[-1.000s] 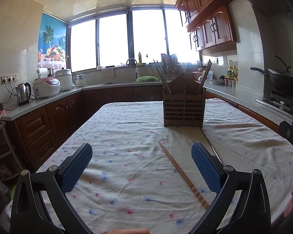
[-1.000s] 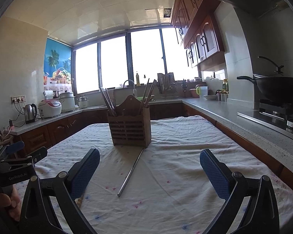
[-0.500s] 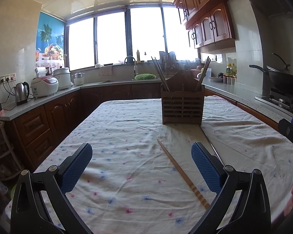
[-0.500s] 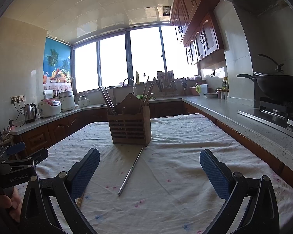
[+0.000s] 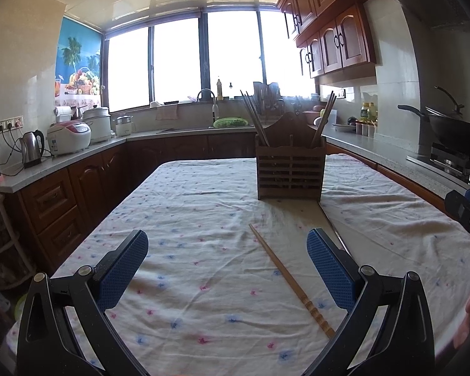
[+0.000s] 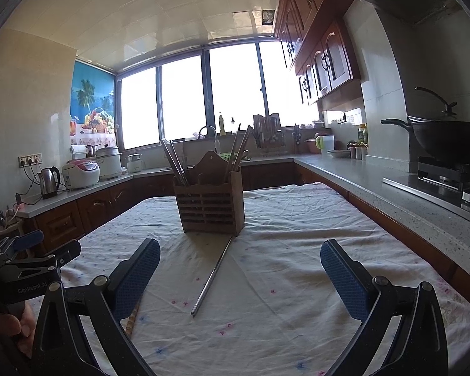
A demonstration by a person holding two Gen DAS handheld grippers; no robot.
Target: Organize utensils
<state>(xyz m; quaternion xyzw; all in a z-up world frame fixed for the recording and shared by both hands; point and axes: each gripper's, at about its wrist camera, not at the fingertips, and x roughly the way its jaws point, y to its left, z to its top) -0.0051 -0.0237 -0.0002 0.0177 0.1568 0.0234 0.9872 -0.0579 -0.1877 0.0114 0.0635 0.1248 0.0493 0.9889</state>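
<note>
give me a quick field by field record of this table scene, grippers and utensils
left gripper: open, holds nothing, above the tablecloth
right gripper: open, holds nothing
wooden chopstick: flat on the cloth, between the left gripper's fingers in its view
metal chopstick: flat on the cloth, far end at the holder's base
holder: upright wooden box, chopsticks standing in both sides
task state: two chopsticks not yet in the holder

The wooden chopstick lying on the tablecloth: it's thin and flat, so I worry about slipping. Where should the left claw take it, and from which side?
Probably from above, mid-shaft on the wooden chopstick, fingers either side across its width. It lies flat and diagonal on the floral tablecloth, so the open left claw would turn to match. The ridged near end might also give grip.
</note>
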